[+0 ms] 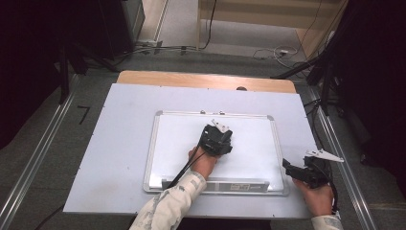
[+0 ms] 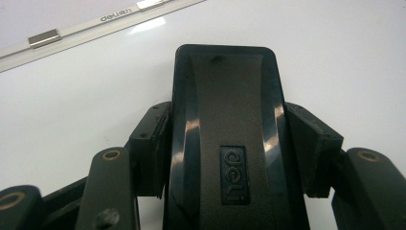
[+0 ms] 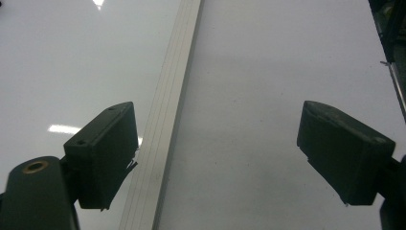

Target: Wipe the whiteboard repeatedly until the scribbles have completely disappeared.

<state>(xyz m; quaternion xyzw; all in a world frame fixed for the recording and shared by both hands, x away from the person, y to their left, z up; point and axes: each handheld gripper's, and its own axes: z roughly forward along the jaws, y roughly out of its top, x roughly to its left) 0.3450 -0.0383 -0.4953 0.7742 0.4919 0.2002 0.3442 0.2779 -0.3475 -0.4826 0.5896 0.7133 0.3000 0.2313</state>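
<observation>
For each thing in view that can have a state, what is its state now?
Whiteboard eraser: clamped between the left gripper's pads, resting on the board.
Whiteboard: lying flat on the table, surface wiped clean.
Left gripper: shut on the eraser, over the board's middle.
Right gripper: open, holding nothing, over the board's right frame edge.

Your left tool [image 1: 218, 139] and right tool [image 1: 306, 171] are black, each with two blocky square-ended jaws, brass-ringed pivot holes and small screws in the links. A grey three-cornered plate tops each, and a black cable trails back. Your sleeves [image 1: 172, 203] are pale with a mottled grey pattern.
</observation>
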